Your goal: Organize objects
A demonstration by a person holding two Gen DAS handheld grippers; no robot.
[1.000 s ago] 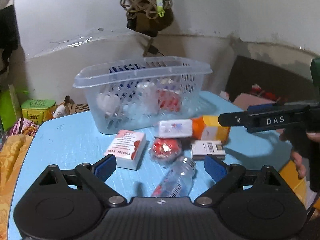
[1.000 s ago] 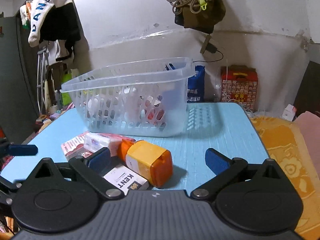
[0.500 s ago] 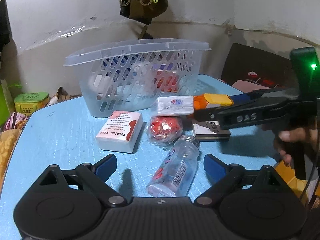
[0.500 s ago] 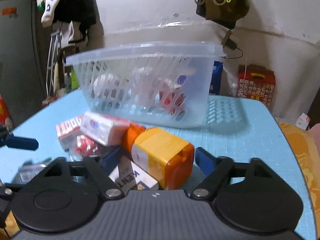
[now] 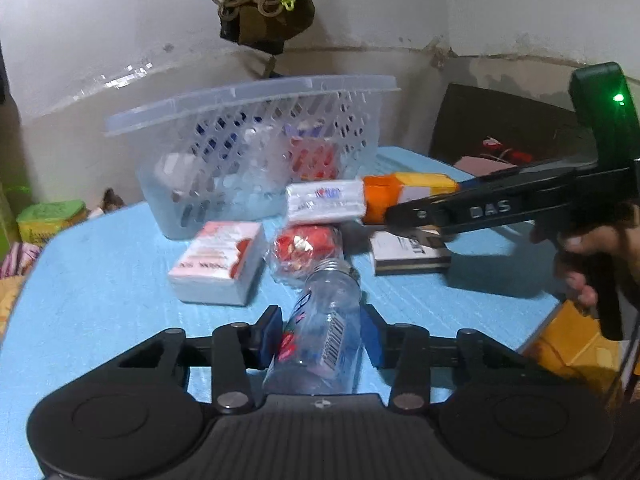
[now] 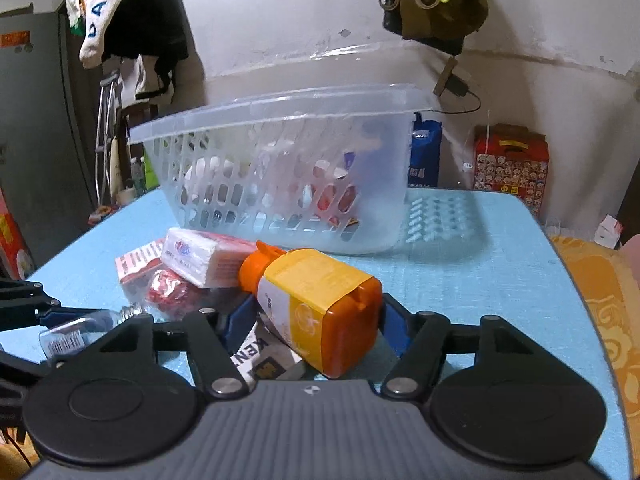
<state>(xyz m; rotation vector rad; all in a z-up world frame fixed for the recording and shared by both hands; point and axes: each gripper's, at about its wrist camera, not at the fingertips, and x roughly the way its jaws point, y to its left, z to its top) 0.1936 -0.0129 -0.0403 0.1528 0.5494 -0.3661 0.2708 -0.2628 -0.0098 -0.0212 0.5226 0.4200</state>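
Observation:
My left gripper [image 5: 322,334] is shut on a clear plastic bottle [image 5: 320,332] that lies on the blue table [image 5: 100,272]. My right gripper [image 6: 316,316] is shut on an orange and yellow bottle [image 6: 316,300], tilted over a Kent box [image 6: 264,356]; it also shows from the side in the left wrist view [image 5: 472,210]. A clear perforated basket [image 5: 256,152] with several items inside stands behind. A white tissue pack [image 5: 326,202], a red wrapped item [image 5: 304,246] and a pink and white box [image 5: 220,264] lie in front of it.
Orange cloth [image 6: 600,300] lies right of the table. A red printed box [image 6: 510,160] and a blue bag [image 6: 426,156] stand behind it. Clothes [image 6: 128,20] hang at the left; a green tin [image 5: 50,216] sits past the table's left edge.
Both grippers moved forward and closed. The left one closed on the clear bottle, the right one on the orange and yellow bottle, which now sits tilted.

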